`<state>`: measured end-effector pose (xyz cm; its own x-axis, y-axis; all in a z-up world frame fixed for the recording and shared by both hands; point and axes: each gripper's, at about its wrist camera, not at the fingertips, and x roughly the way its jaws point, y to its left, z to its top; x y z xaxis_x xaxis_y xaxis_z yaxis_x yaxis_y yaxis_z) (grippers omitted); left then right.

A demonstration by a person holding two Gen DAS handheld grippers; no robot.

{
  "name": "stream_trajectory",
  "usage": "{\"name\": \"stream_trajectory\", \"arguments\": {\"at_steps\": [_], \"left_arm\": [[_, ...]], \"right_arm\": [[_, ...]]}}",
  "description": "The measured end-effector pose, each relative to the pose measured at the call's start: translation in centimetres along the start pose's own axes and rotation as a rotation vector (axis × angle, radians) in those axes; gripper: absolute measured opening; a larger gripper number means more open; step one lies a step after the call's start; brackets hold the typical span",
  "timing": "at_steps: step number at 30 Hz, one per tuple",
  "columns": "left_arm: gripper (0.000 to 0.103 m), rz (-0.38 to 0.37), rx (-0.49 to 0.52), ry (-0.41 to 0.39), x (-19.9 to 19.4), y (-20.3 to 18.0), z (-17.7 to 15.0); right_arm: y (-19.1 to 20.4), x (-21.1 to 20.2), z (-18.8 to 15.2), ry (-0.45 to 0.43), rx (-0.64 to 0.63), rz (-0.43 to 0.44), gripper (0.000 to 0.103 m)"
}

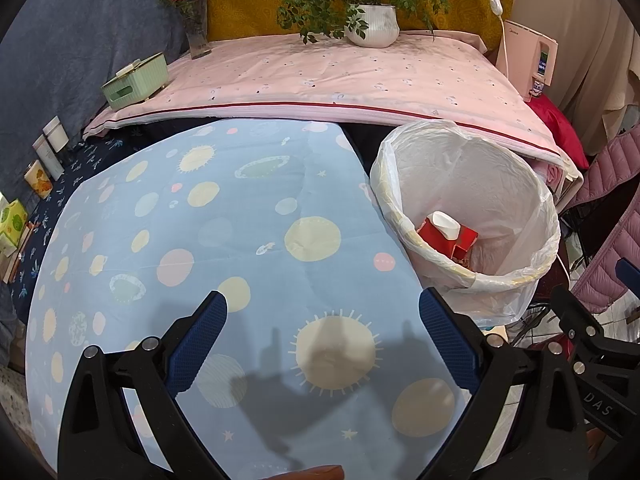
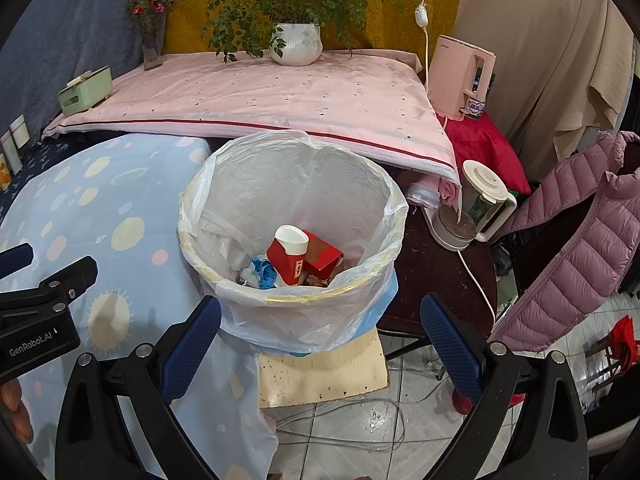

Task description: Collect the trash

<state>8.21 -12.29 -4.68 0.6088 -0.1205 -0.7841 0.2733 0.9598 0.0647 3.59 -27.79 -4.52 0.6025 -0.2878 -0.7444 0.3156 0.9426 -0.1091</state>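
A bin lined with a white plastic bag (image 2: 288, 312) stands on a wooden stool beside the blue spotted table. Inside lie a red carton with a white cap (image 2: 289, 258), a red box (image 2: 322, 258) and crumpled blue scrap (image 2: 263, 274). The bin also shows in the left wrist view (image 1: 466, 280), with the red carton (image 1: 444, 232) in it. My right gripper (image 2: 320, 332) is open and empty, just in front of the bin's near rim. My left gripper (image 1: 322, 332) is open and empty above the blue spotted cloth (image 1: 200, 240).
A pink-covered table (image 2: 260, 96) behind holds a potted plant (image 2: 296, 44), a flower vase (image 2: 152, 48) and a green tissue box (image 2: 84, 90). A kettle (image 2: 472, 208), a pink water dispenser (image 2: 460, 76) and a pink puffer jacket (image 2: 580, 248) are to the right. Cables lie on the tiled floor (image 2: 360, 420).
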Motion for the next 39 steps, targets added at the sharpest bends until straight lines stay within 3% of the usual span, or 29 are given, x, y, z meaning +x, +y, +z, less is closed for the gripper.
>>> {"name": "stream_trajectory", "arguments": {"at_steps": [39], "left_arm": [[0.092,0.005,0.015,-0.016,-0.44,-0.59,-0.10]], "right_arm": [[0.21,0.10,-0.72,0.002,-0.003,0.005,0.096]]}}
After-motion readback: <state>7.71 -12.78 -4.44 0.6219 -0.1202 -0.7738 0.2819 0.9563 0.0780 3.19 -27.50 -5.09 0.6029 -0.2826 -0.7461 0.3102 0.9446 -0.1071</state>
